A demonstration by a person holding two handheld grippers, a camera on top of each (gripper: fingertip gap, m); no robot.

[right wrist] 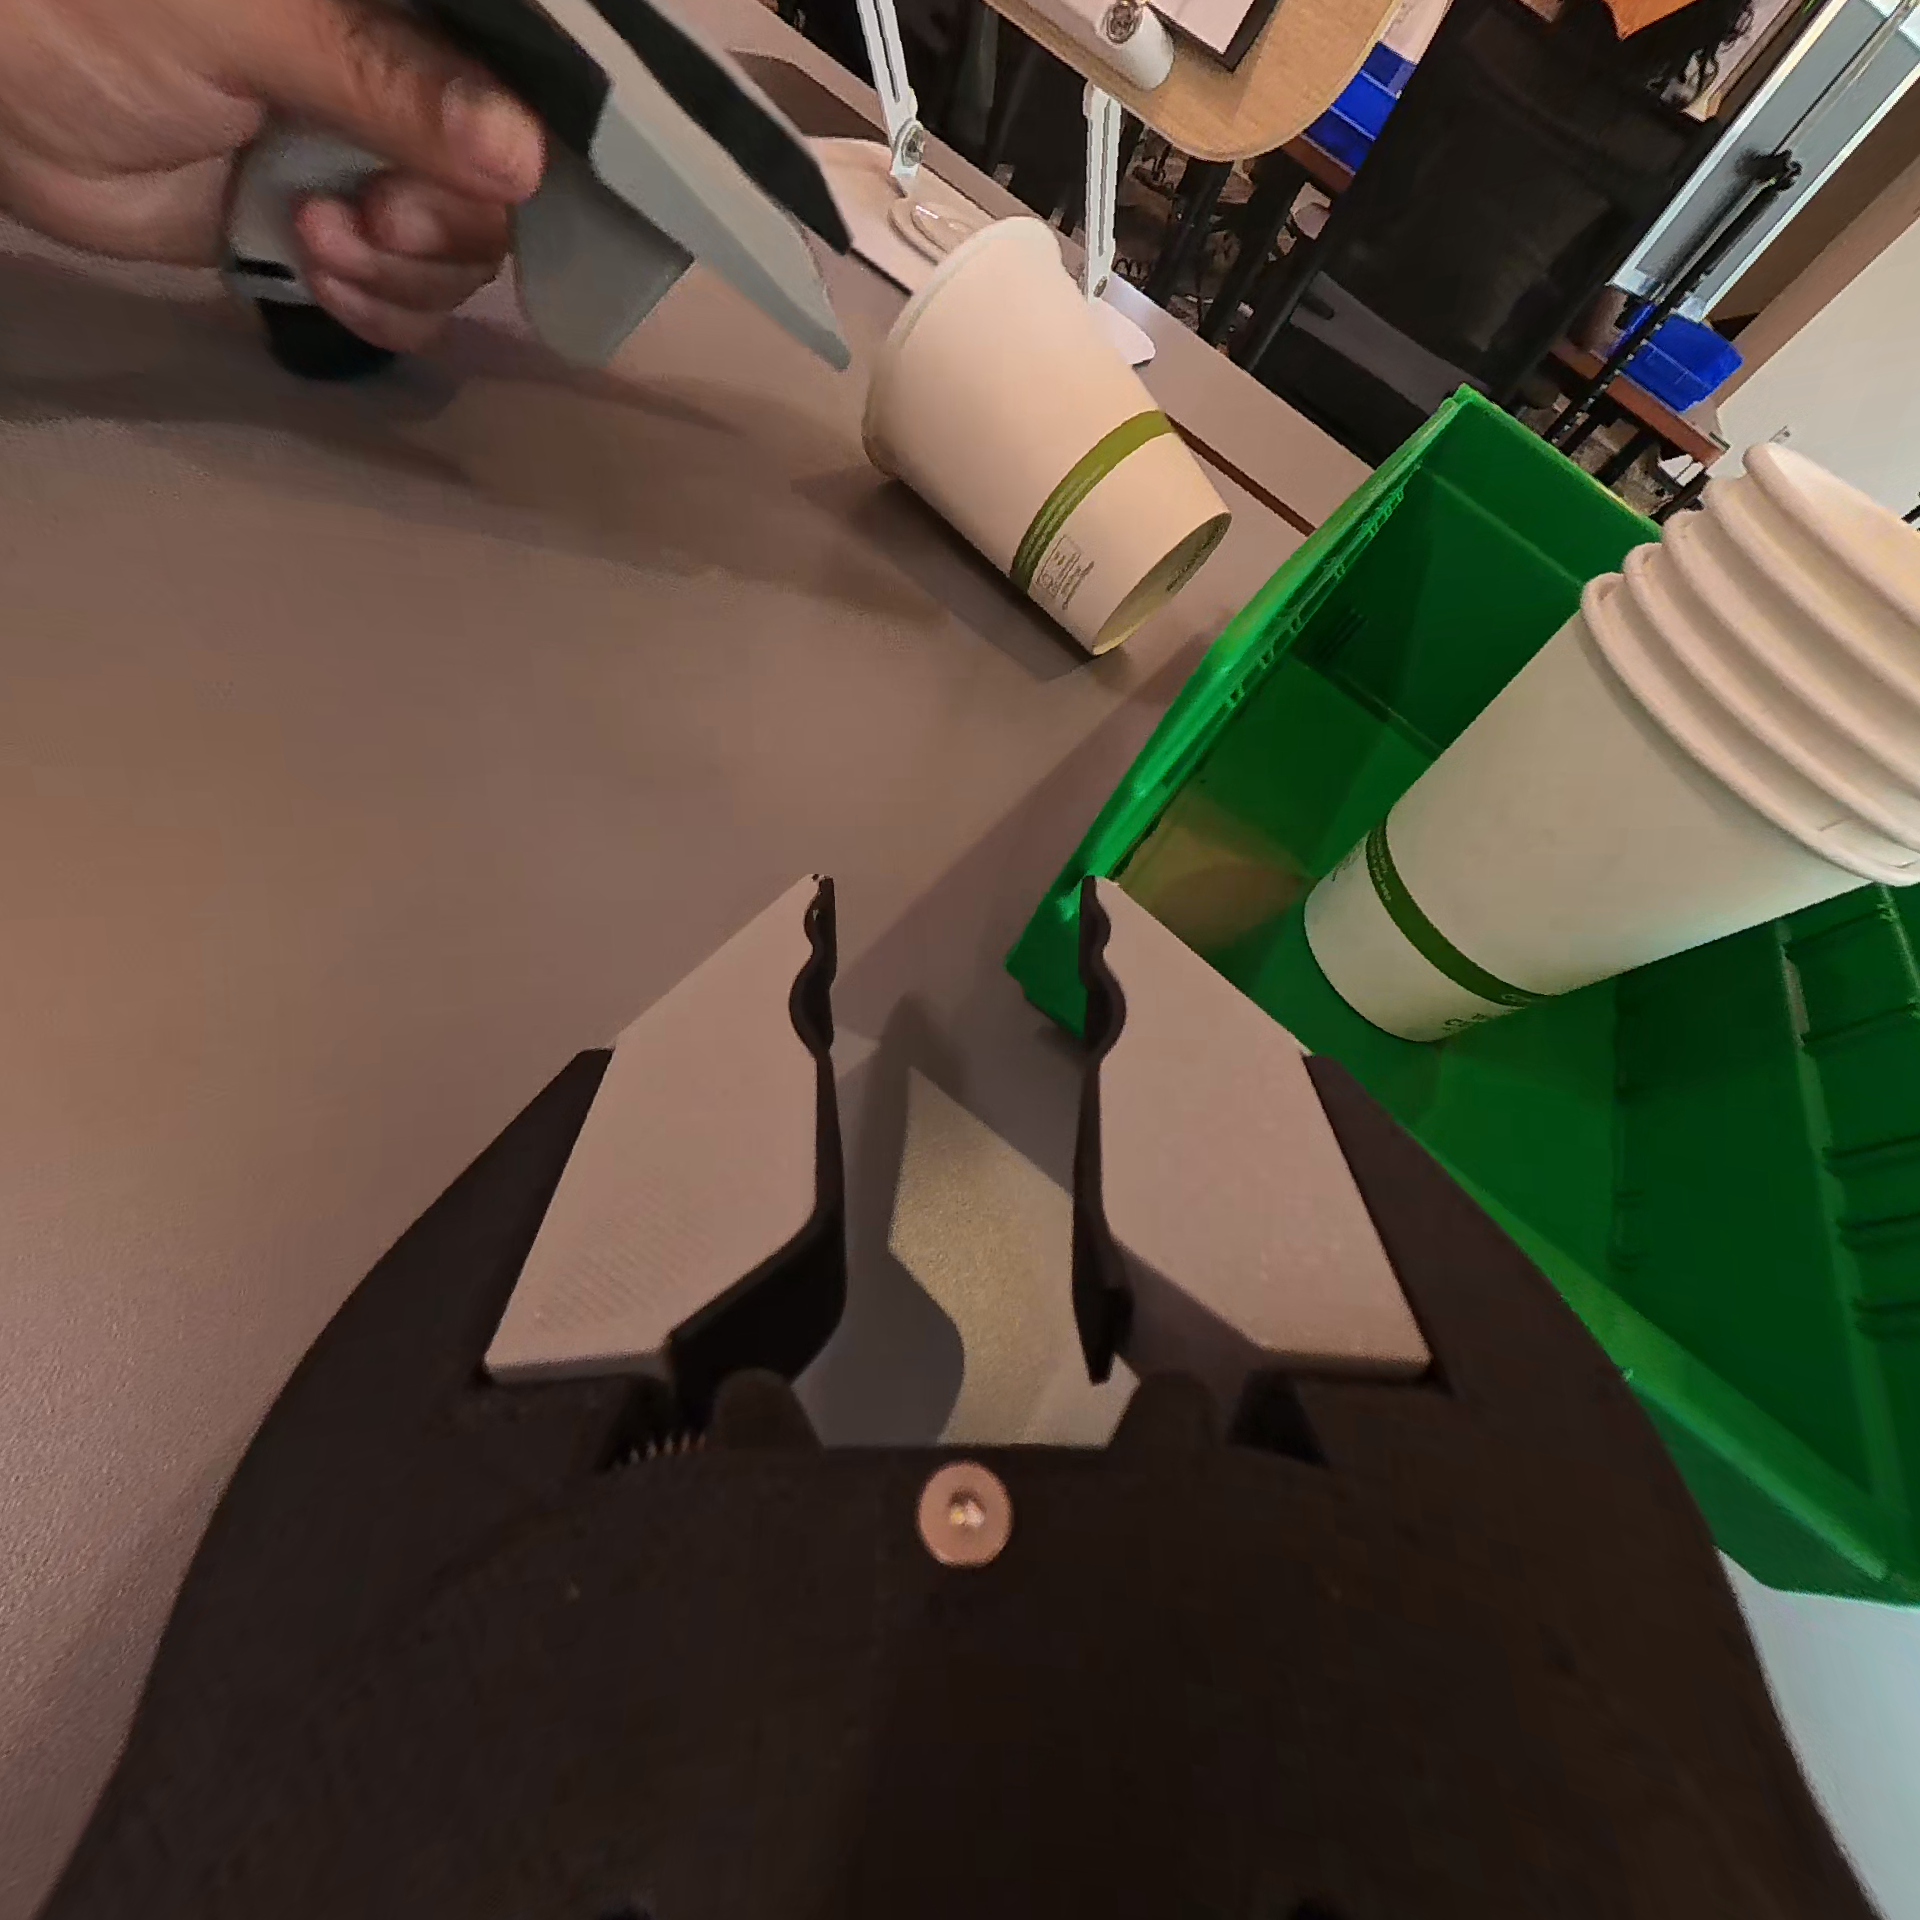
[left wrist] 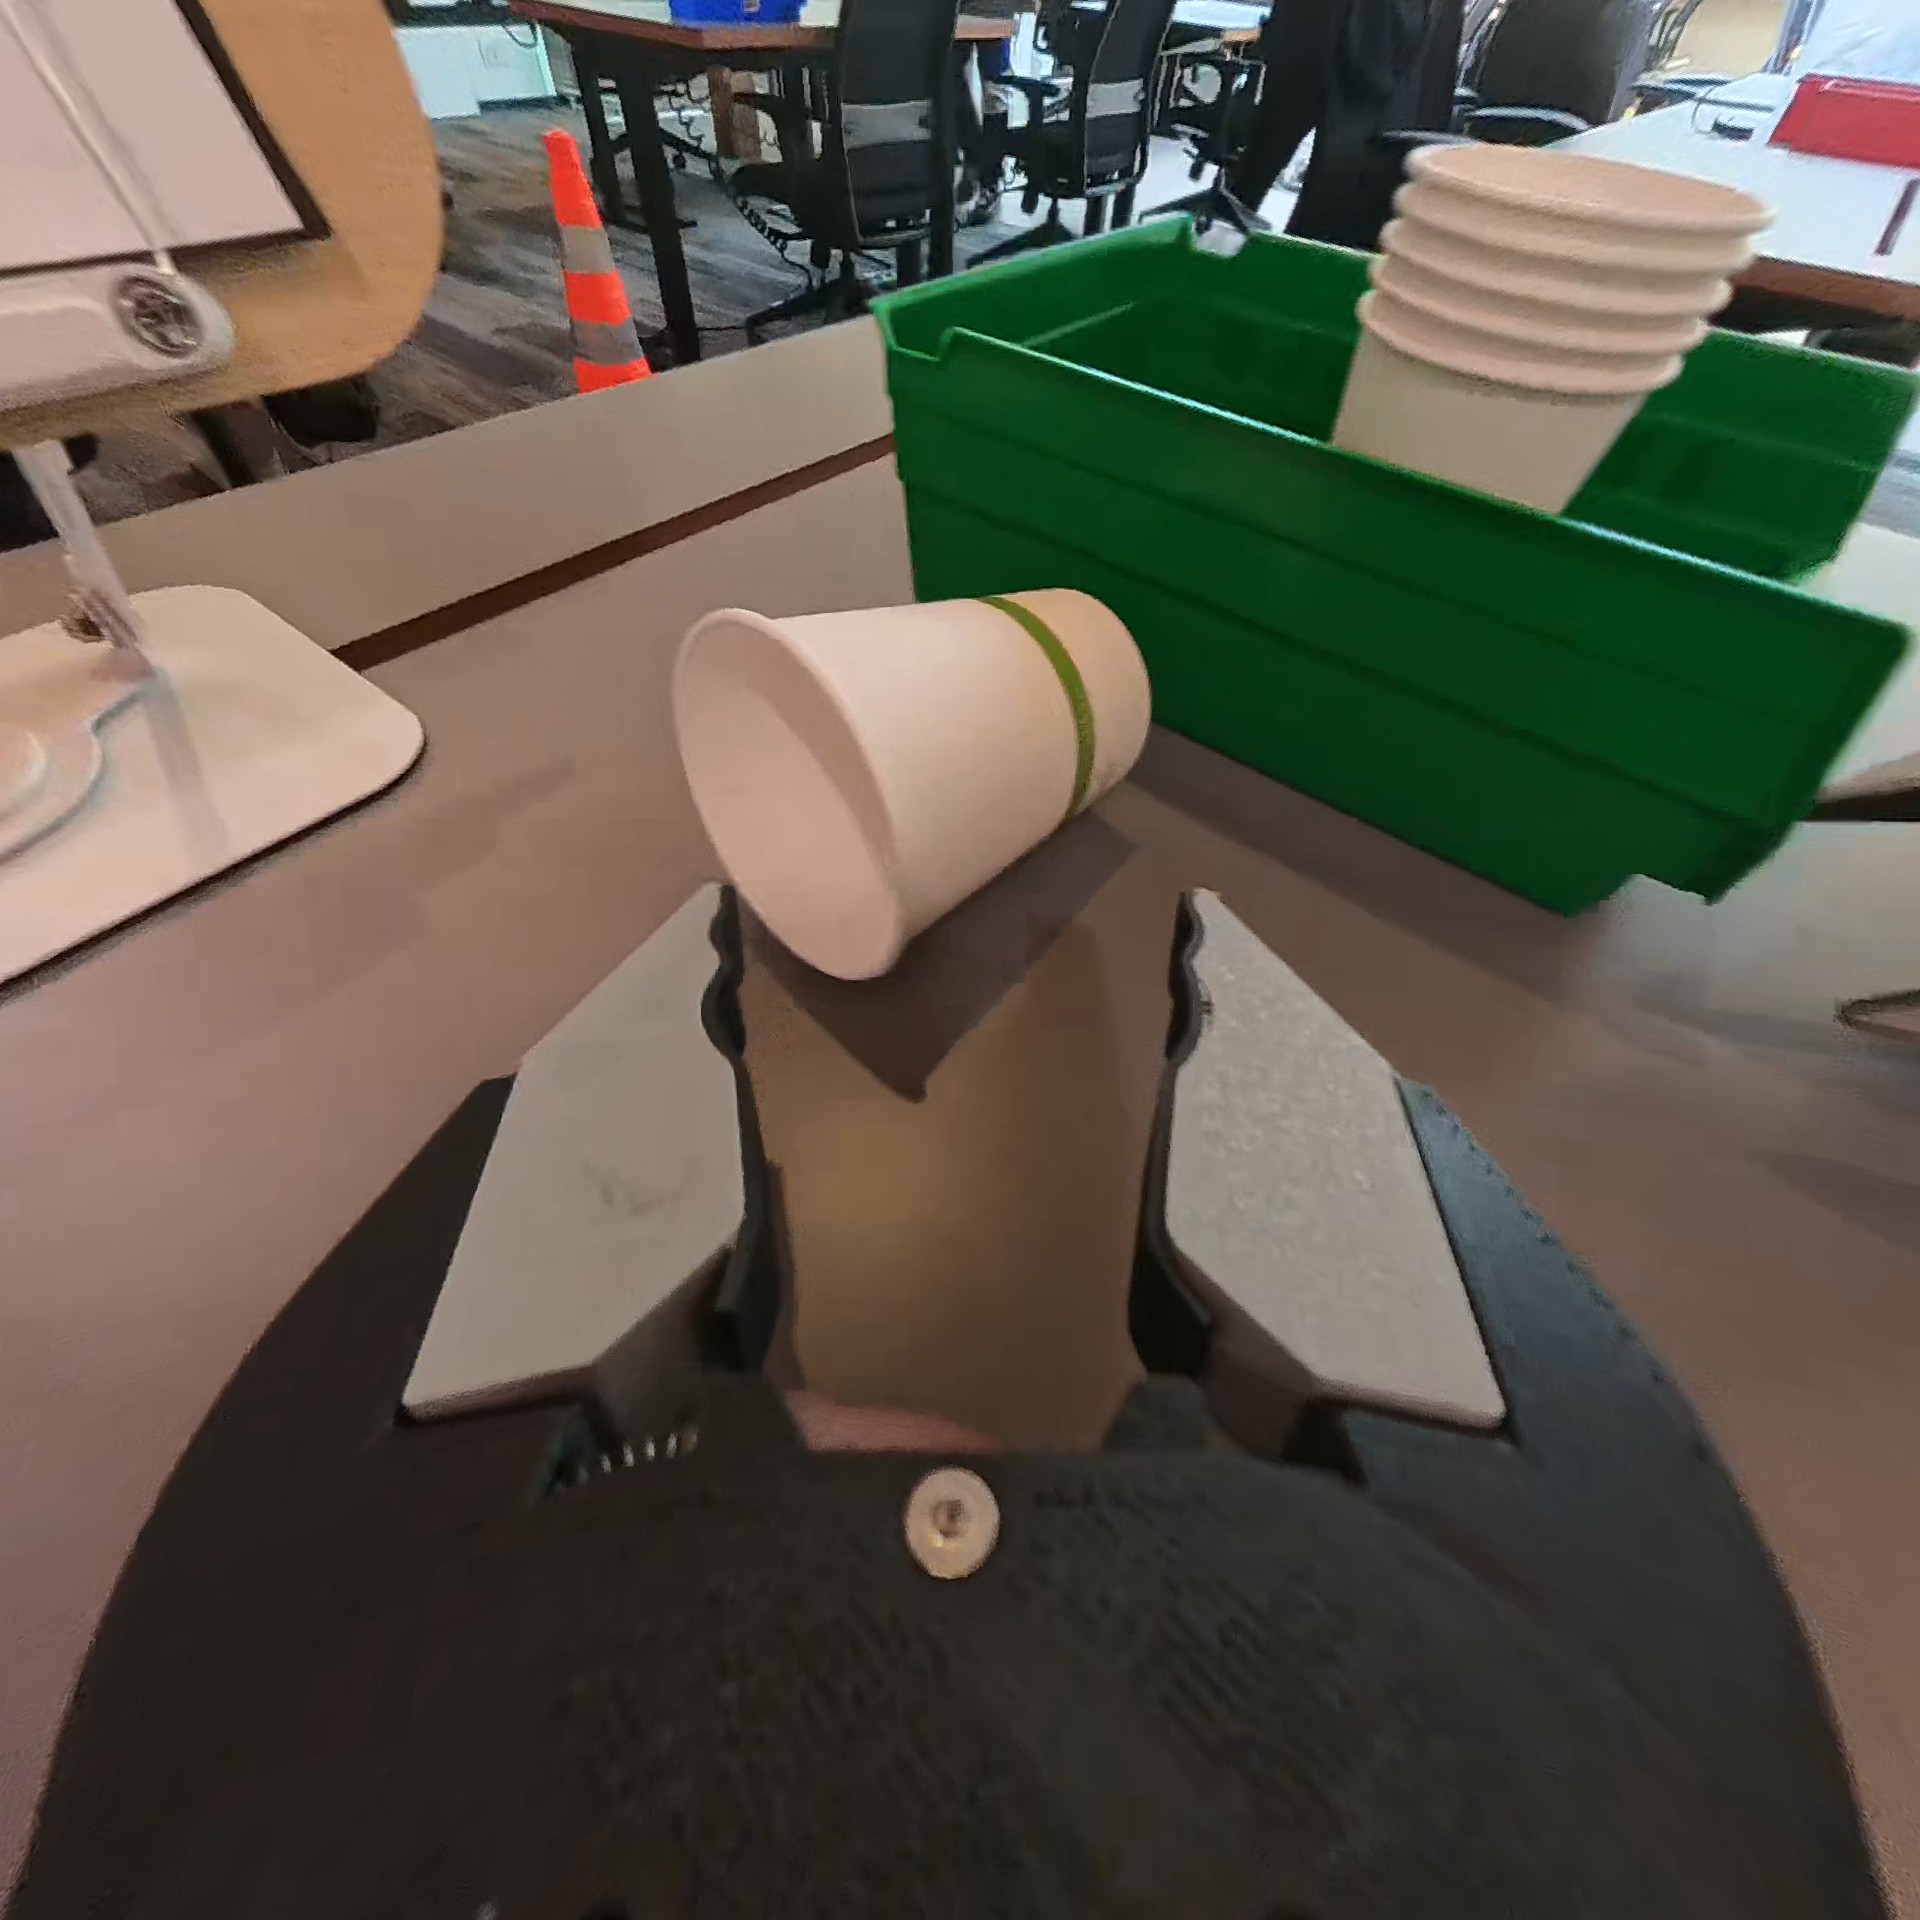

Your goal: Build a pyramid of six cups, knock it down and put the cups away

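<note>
One white paper cup with a green band (left wrist: 904, 769) lies on its side on the grey table, its mouth toward my left gripper (left wrist: 956, 935). The left gripper is open and empty, its fingertips just short of the cup's rim. The same cup shows in the right wrist view (right wrist: 1039, 436), with the left gripper's fingers (right wrist: 717, 197) above and left of it. A nested stack of several white cups (left wrist: 1527, 322) stands tilted in the green bin (left wrist: 1351, 665); it also shows in the right wrist view (right wrist: 1621, 790). My right gripper (right wrist: 951, 925) is open and empty by the bin's near corner (right wrist: 1195, 810).
A white lamp base (left wrist: 208, 748) sits on the table at the left. An orange traffic cone (left wrist: 592, 270), tables and office chairs stand on the floor behind. A person's hand (right wrist: 260, 156) holds the left gripper. Bare grey tabletop (right wrist: 416, 779) spreads left of the bin.
</note>
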